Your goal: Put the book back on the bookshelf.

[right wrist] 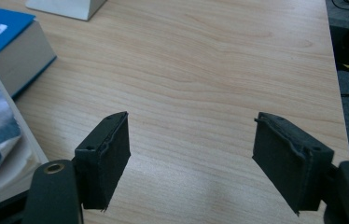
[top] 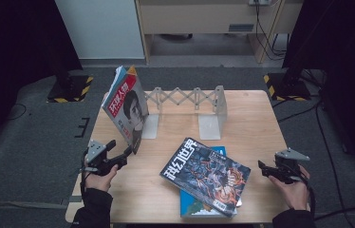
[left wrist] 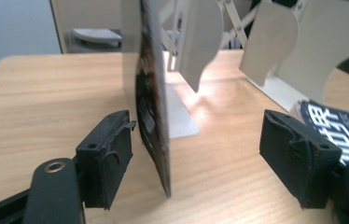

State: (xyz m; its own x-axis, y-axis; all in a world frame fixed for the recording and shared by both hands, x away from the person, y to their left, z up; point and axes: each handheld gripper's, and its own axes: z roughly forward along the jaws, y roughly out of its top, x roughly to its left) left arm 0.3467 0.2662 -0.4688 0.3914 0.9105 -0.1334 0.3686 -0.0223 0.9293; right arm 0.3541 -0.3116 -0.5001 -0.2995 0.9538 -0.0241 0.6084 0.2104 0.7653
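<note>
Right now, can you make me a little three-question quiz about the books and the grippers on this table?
1. True or false: the red magazine lies flat on the table.
2. What lies right under the dark comic magazine? A) a blue book B) a plate C) the rack
3. Which gripper has the standing magazine's edge between its jaws?

Key:
1. False. It stands tilted against the metal book rack.
2. A, the blue book.
3. The left gripper; its jaws are apart and only one pad sits near the cover. The right gripper is open over bare wood.
</note>
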